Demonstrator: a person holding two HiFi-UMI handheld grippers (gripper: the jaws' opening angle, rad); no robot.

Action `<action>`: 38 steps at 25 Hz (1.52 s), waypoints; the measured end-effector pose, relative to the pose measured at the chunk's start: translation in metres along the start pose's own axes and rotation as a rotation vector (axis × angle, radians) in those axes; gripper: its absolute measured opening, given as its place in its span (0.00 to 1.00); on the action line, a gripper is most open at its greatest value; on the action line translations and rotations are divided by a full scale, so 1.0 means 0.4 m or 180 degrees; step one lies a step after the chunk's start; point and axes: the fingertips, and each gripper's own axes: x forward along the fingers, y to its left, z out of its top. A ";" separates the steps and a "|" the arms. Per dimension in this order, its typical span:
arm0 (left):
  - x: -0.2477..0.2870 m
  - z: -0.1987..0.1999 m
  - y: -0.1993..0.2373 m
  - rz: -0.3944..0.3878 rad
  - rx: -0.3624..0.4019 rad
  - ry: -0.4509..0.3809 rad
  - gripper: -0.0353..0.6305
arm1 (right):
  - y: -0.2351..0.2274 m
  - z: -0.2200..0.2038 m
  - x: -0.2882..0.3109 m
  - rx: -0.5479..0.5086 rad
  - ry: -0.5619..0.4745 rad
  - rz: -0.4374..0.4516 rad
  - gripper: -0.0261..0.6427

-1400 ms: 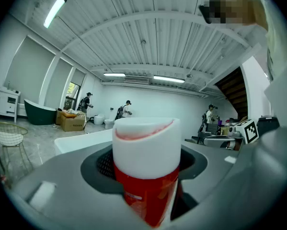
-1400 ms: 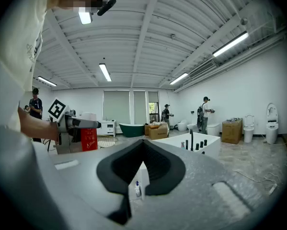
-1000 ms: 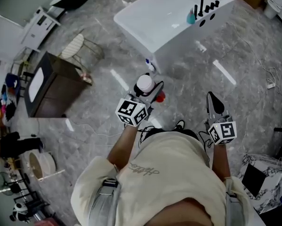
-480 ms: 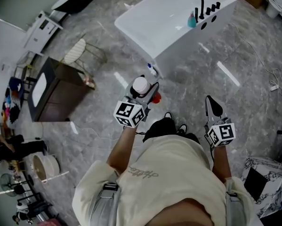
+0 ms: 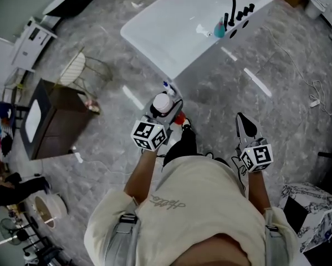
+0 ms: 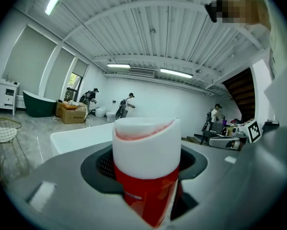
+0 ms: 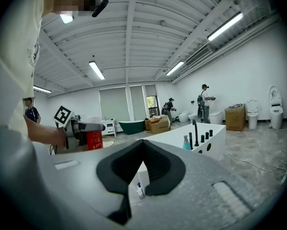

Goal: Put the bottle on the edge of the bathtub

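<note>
Head view: left gripper [image 5: 166, 111] is covering most of the red bottle [image 5: 162, 101], with only its white cap showing. Left gripper view: the frame's bottom edge is cutting off the bottle's base, and the gripper body is hiding its lower sides. The top edge is clipping the bathtub's [image 5: 207, 47] far side. The small floor bottle [image 5: 167, 86] by the tub corner is rendering too tiny to identify. The person's torso [image 5: 199, 204] is hiding most of the legs.
</note>
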 end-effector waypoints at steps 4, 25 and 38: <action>0.078 0.036 0.092 -0.0110 0.0011 0.0021 0.51 | 0.004 0.054 0.135 -0.0072 -0.0024 0.0023 0.04; 0.414 0.122 0.410 -0.0509 0.0220 0.0129 0.51 | -0.039 0.102 0.445 -0.0034 0.0214 -0.0393 0.04; 0.683 -0.064 0.546 -0.0045 0.0124 0.0389 0.51 | -0.204 0.026 0.544 0.0172 0.0520 -0.0158 0.04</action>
